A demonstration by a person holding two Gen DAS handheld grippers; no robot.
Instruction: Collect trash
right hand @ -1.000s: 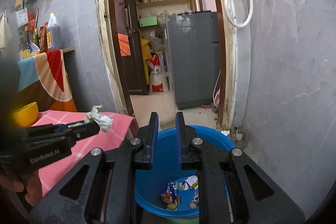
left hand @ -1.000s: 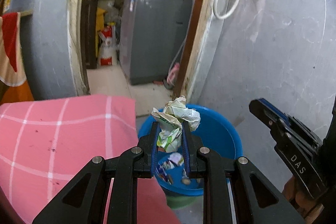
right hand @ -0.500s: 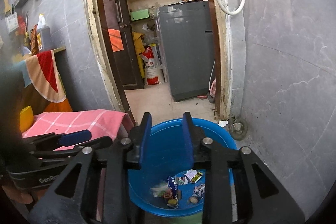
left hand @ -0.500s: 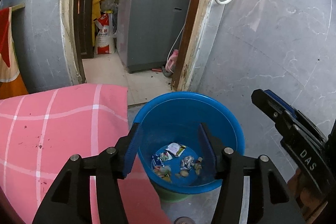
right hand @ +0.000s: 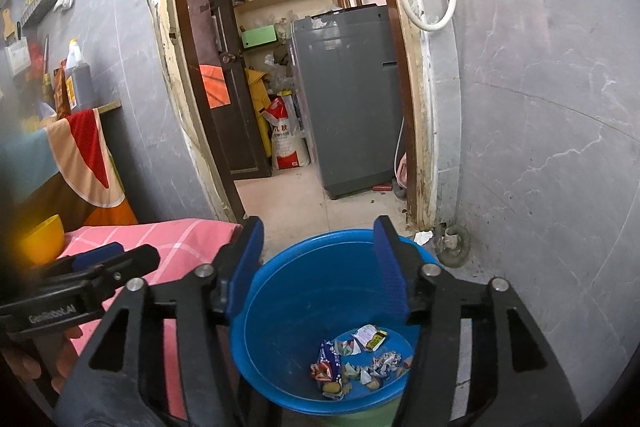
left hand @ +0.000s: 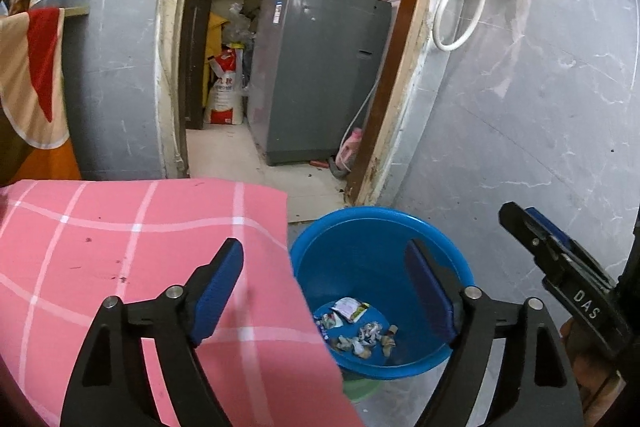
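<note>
The left gripper (left hand: 324, 283) is hovering over the boundary between the worktop and the blue basin (left hand: 348, 227). Its fingers (left hand: 218, 287) are opening, spread wide, with nothing between them. The left finger is standing over the pink checked tablecloth (left hand: 120, 247); the right finger is standing over the basin's interior. The cloth's right edge is hanging down just beside the basin's left rim, partly overlapping it in the left wrist view.

The right gripper (right hand: 318, 263) is pointing down into the same basin. Its fingers (right hand: 390, 271) are also opening, with nothing between them. Both are framing the basin's open mouth.

The trash (right hand: 354, 359), a scatter of crumpled wrappers and scraps, is lying on the basin's bottom, toward the near right. The basin is resting on a green base (right hand: 360, 417) on the floor.

To the right, a grey tiled wall (left hand: 540, 107) is running close beside the basin. At the far side, an open doorway is leading to a pale floor, where a grey washing machine (left hand: 320, 75) and a red-and-white sack (left hand: 226, 95) are standing. A white hose (left hand: 460, 11) is hanging on the wall by the door frame. A yellow bowl (right hand: 40, 239) is sitting at the worktop's far left.
</note>
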